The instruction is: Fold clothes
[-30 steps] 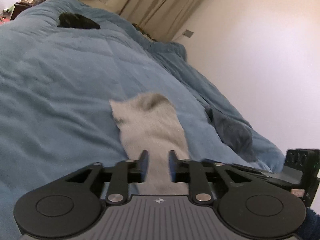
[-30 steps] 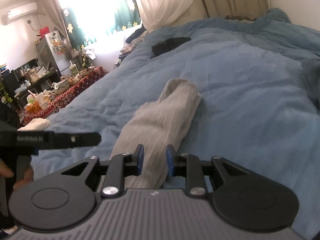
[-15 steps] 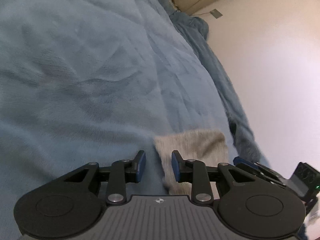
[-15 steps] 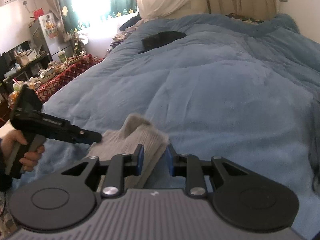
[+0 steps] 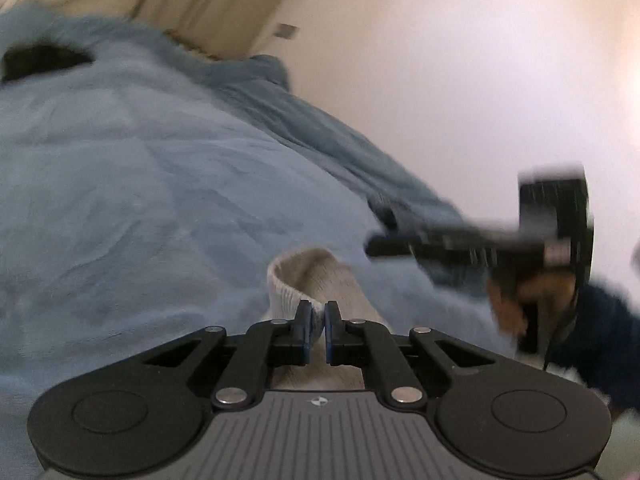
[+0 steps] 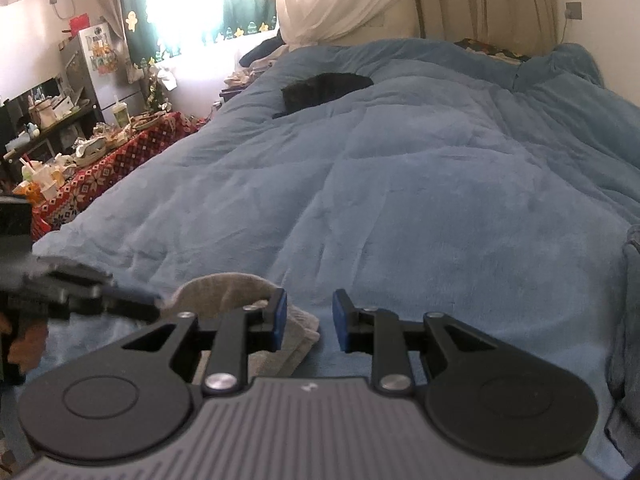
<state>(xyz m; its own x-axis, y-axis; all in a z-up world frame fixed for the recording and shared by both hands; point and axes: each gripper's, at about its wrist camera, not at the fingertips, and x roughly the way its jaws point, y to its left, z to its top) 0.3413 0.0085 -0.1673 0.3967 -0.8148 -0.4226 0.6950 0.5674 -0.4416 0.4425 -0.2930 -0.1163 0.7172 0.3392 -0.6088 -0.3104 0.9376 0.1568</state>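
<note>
A grey sock (image 5: 320, 276), doubled over, is laid on the blue duvet (image 5: 140, 184) near its front edge. Its ribbed fold is pinched between the nearly closed jaws of the left gripper (image 5: 316, 322). The right gripper (image 6: 308, 316) is held spread just beside the sock (image 6: 240, 300), nothing gripped. A black garment (image 6: 324, 90) is seen far up the duvet (image 6: 420, 200).

Both views sit low and close over the blue duvet (image 6: 420, 200). The left wrist view faces the pale wall at upper right of its frame; the right wrist view faces the bright window at upper left. They share the grey sock (image 5: 320, 276) (image 6: 228, 292) at lower centre, the black garment (image 5: 40, 60) (image 6: 324, 88) far off, and each shows the other gripper at its edge.
</note>
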